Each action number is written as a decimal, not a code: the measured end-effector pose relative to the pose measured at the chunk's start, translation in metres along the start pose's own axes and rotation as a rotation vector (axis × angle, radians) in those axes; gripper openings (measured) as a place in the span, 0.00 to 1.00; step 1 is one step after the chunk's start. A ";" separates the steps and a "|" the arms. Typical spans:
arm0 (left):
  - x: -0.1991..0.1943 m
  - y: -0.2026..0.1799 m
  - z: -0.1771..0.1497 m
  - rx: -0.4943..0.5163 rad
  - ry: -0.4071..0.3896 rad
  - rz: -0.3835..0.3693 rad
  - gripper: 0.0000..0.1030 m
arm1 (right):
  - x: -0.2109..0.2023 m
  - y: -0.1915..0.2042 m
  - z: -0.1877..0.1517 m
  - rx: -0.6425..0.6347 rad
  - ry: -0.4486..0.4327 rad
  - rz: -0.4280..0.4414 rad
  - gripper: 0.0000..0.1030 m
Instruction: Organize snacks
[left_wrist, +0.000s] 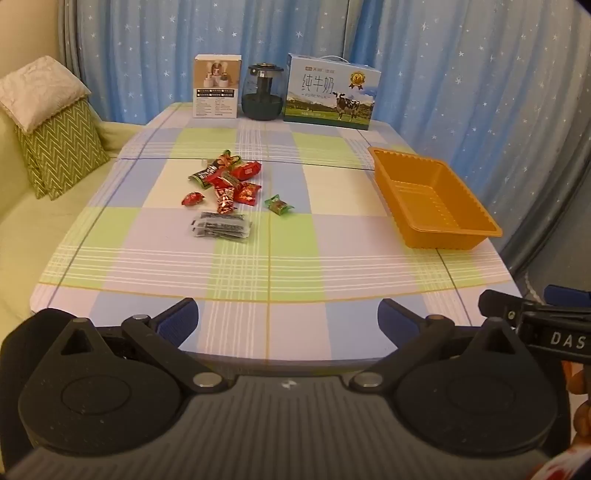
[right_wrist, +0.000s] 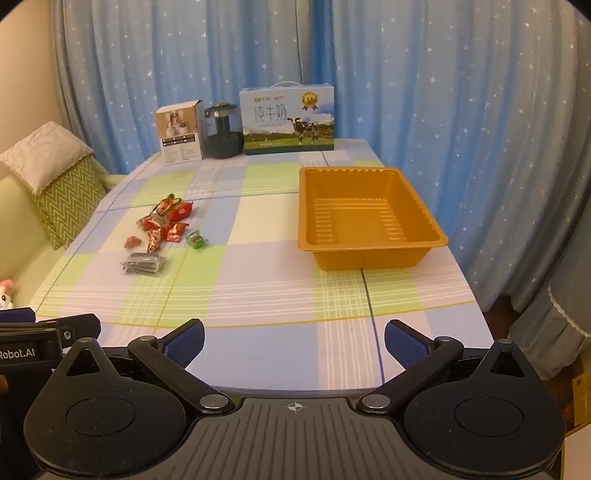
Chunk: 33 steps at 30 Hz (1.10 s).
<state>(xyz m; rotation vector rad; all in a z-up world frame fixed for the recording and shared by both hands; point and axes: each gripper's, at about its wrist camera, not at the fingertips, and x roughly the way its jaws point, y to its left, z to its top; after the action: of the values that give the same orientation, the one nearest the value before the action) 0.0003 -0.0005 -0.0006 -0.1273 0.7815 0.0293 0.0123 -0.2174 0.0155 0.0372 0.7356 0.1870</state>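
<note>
Left wrist view: we hold the left hand-held gripper (left_wrist: 288, 319) spread wide and empty over the table (left_wrist: 332, 273) near edge; our right hand-held gripper (right_wrist: 294, 341) likewise. Snacks (left_wrist: 225, 184) cluster mid-table, well apart from the orange tray (left_wrist: 476, 230) at the right edge; bare cloth lies between

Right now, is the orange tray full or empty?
Empty. The orange tray shows only its bare ribbed bottom, and all the snacks lie apart from it on the tablecloth.
</note>
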 end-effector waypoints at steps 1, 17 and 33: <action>0.000 -0.001 0.000 0.000 0.001 -0.001 1.00 | 0.000 -0.001 0.000 0.000 0.000 0.000 1.00; 0.002 0.005 0.000 -0.007 -0.005 -0.011 1.00 | 0.000 0.002 -0.001 0.010 -0.009 0.003 1.00; -0.002 -0.002 0.001 0.000 -0.011 -0.013 1.00 | -0.002 0.000 -0.001 0.017 -0.015 -0.002 1.00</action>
<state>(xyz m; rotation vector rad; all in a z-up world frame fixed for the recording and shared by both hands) 0.0001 -0.0028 0.0016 -0.1316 0.7700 0.0178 0.0107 -0.2178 0.0161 0.0537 0.7217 0.1789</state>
